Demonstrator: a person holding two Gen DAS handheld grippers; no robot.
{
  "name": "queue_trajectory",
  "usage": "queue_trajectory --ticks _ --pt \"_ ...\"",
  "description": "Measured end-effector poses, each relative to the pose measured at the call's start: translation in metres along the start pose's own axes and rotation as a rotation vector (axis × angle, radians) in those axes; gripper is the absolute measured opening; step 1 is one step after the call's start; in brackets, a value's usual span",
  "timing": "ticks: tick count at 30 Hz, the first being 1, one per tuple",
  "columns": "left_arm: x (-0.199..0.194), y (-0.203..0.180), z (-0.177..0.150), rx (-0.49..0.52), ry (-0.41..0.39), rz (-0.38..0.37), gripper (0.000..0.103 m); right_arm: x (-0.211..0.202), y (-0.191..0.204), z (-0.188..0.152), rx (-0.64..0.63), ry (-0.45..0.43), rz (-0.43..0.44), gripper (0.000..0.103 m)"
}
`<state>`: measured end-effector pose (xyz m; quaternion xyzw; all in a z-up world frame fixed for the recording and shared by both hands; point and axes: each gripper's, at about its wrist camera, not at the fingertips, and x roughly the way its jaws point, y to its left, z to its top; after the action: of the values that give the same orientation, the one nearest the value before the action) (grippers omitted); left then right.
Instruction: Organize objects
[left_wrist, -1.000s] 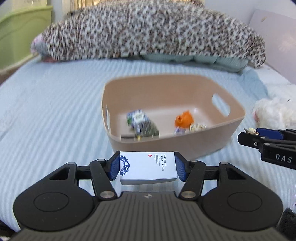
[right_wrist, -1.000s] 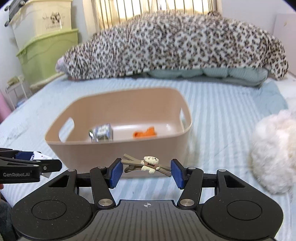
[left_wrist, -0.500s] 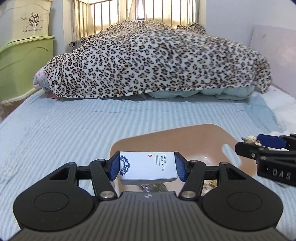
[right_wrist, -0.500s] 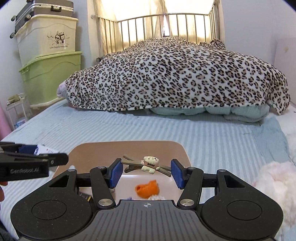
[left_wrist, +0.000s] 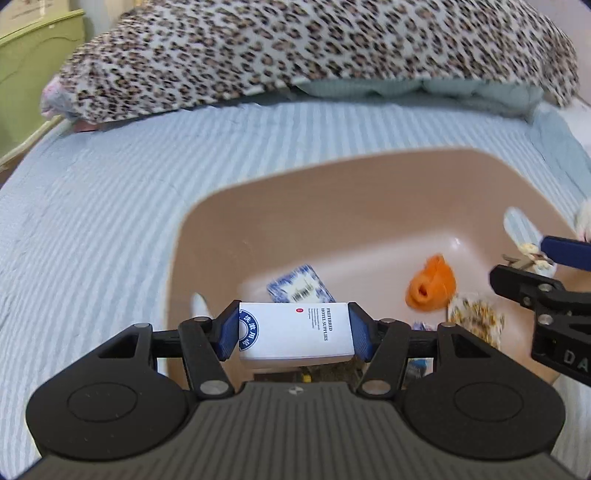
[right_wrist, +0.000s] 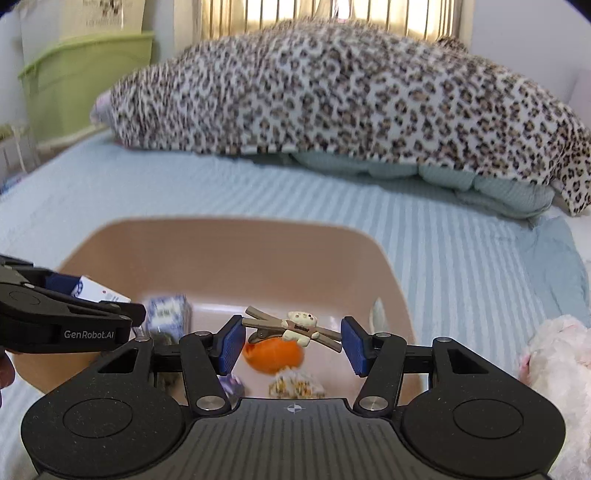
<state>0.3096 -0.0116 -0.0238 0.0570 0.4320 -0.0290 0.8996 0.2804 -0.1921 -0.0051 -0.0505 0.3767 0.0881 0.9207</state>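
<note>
My left gripper (left_wrist: 293, 334) is shut on a white box with blue print (left_wrist: 295, 332) and holds it over the near left part of a tan plastic basket (left_wrist: 207, 221). My right gripper (right_wrist: 291, 338) is shut on a brown hair clip with a small bear (right_wrist: 295, 326) and holds it over the same basket (right_wrist: 391, 273). Inside the basket lie an orange item (left_wrist: 430, 284), a blue-and-white packet (left_wrist: 301, 286) and a small patterned item (left_wrist: 474, 319). The right gripper also shows at the right of the left wrist view (left_wrist: 532, 258), and the left gripper at the left of the right wrist view (right_wrist: 92, 302).
The basket sits on a bed with a blue striped sheet (left_wrist: 92, 221). A leopard-print blanket (right_wrist: 332, 96) lies heaped at the back. A white fluffy item (right_wrist: 554, 358) lies right of the basket. Green storage bins (right_wrist: 81, 74) stand at the back left.
Both grippers have tilted down and come lower over the basket, each still holding its object. More of the basket's inside now shows.
</note>
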Motion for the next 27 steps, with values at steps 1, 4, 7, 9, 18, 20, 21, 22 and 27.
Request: queue_trajectory --ticks 1,4,7,9,18,20,21,22,27 --pt "0.001 0.0 -0.002 -0.001 0.009 -0.004 0.062 0.002 0.001 -0.002 -0.003 0.012 0.002 0.054" --pt "-0.002 0.001 -0.004 -0.008 0.006 -0.011 0.063 0.004 0.001 -0.005 -0.007 0.028 -0.003 0.062" --pt "-0.013 0.003 -0.003 -0.023 -0.001 -0.016 0.077 -0.002 -0.001 -0.006 0.005 0.018 0.006 0.067" --pt "-0.022 0.003 -0.003 -0.032 -0.018 -0.012 0.08 -0.01 -0.002 -0.006 0.009 0.005 0.001 0.074" --pt "-0.062 0.007 -0.01 -0.073 -0.05 0.003 0.081 -0.063 -0.013 -0.009 0.059 -0.052 -0.015 0.092" --pt "-0.071 0.006 -0.016 -0.07 -0.054 -0.004 0.081 -0.076 -0.014 -0.011 0.071 -0.059 -0.018 0.095" --pt "-0.076 0.006 -0.019 -0.069 -0.057 -0.009 0.081 -0.082 -0.015 -0.014 0.076 -0.061 -0.016 0.096" --pt "-0.082 0.006 -0.022 -0.069 -0.061 -0.011 0.081 -0.088 -0.015 -0.017 0.084 -0.061 -0.01 0.098" --pt "-0.112 0.003 -0.037 -0.066 -0.101 -0.014 0.081 -0.113 -0.012 -0.033 0.106 -0.045 0.0 0.099"
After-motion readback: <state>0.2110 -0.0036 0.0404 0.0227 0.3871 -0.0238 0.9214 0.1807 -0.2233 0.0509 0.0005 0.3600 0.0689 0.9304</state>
